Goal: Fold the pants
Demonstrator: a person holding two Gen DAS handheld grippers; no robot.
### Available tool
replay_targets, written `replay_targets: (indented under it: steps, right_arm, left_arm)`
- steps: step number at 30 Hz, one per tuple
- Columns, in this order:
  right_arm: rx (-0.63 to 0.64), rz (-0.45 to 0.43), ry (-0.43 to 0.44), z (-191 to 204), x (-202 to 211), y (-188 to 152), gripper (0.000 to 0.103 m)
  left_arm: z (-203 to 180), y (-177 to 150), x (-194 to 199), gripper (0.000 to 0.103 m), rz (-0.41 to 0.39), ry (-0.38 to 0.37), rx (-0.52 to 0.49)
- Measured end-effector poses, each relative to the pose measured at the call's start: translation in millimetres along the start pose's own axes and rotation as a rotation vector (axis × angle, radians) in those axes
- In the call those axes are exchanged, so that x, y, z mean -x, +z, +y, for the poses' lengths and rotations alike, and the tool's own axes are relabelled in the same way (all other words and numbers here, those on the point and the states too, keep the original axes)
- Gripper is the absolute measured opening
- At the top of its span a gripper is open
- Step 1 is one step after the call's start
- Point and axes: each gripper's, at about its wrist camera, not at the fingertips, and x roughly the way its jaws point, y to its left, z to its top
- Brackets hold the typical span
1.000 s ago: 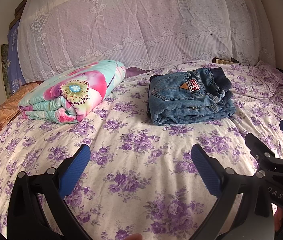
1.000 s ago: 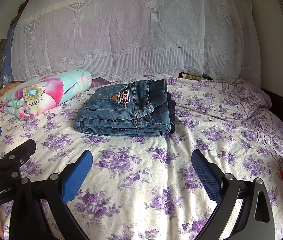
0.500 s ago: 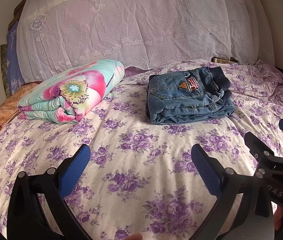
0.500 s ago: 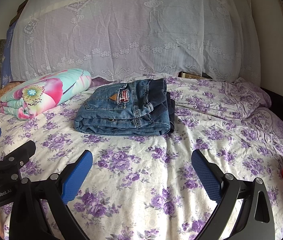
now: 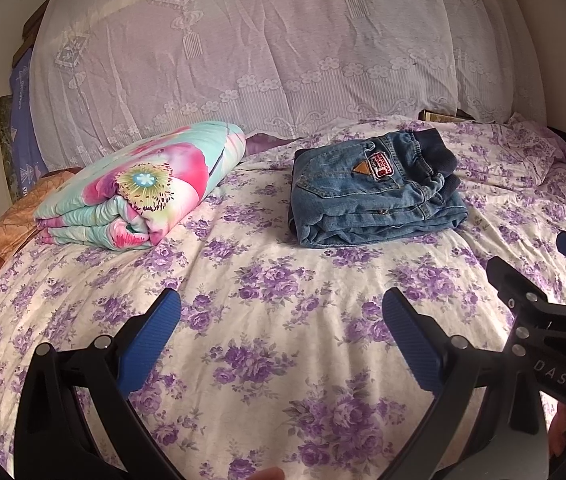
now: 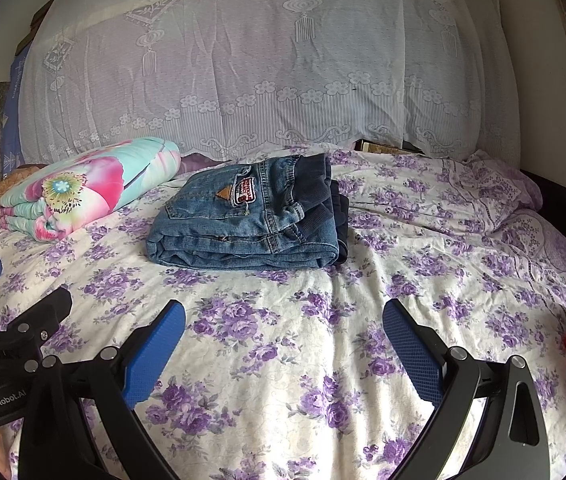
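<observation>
since the jeans [image 5: 375, 196] already sit as a compact folded stack on the far bedsheet [image 5: 267, 360], the left gripper [image 5: 281, 336] and right gripper [image 6: 283, 344] hover near, wide and empty.

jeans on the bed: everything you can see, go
Blue denim jeans, folded into a compact stacked bundle, lying flat on the purple-floral bedsheet. Dark ribbed waistband on the right end, back pocket up, with a tan triangle tag and a red-white patch. Only the sheet touches them; the floral quilt lies apart, both grippers well short.
</observation>
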Motion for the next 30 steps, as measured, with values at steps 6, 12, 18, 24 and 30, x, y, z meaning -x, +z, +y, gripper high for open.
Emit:
replay_targets:
  steps: [6,12,18,24,30]
  right_arm:
    - [0.0,0.001,0.0,0.0,0.8,-0.4,0.099]
    - [0.0,0.002,0.001,0.0,0.0,0.0,0.099]
    - [0.0,0.002,0.001,-0.1,-0.5,0.3,0.099]
    - [0.0,0.002,0.001,-0.1,0.2,-0.2,0.099]
    - [0.0,0.003,0.002,-0.2,-0.8,0.2,0.099]
  left_arm:
    - [-0.1,-0.1,0.0,0.098,0.001,-0.001,0.0]
    - [-0.2,-0.1,0.2,0.098,0.001,-0.001,0.0]
    - [0.0,0.0,0.1,0.098,0.001,-0.002,0.0]
    - [-0.2,0.1,0.1,0.098,0.001,-0.001,0.0]
    - [-0.5,-0.2,0.7,0.098,0.001,0.0,-0.001]
